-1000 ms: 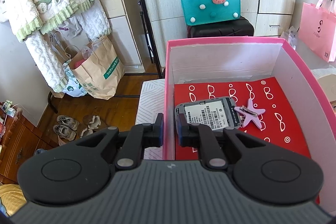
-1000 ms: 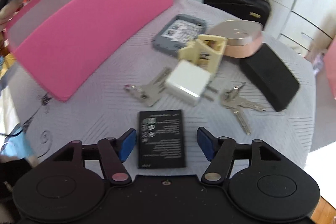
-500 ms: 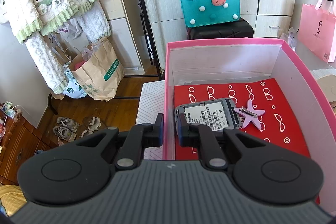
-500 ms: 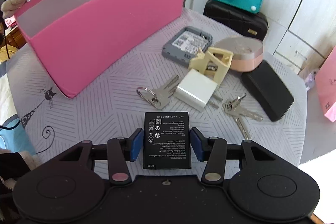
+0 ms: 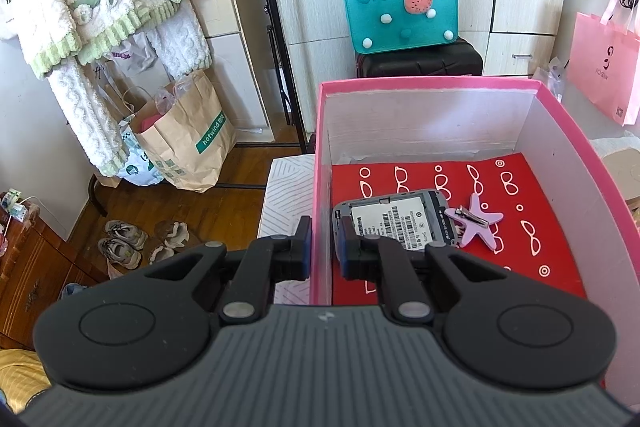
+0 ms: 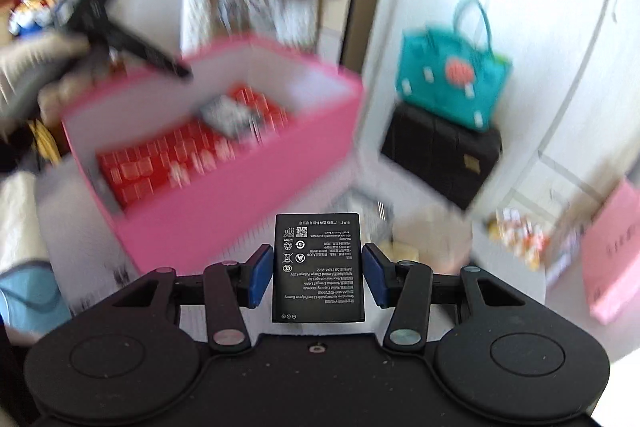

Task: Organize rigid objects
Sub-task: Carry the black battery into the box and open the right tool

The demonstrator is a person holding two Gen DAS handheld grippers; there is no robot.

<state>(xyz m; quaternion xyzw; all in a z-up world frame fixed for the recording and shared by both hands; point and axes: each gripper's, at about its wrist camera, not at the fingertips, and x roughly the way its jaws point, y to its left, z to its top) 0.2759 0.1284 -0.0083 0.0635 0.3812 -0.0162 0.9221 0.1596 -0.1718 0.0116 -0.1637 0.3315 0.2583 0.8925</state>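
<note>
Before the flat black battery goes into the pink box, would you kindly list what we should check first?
1. Right tool shut on the flat black rectangular battery: ok.
2. Left tool clamped on the wall of the pink cardboard box: ok.
3. Bare red liner beside the grey phone and pink star-shaped hair clip: ok.
4. Battery above the box opening: not ok, it is short of the near wall.
5. Exact gap to the box: cannot tell, the right view is blurred.
</note>
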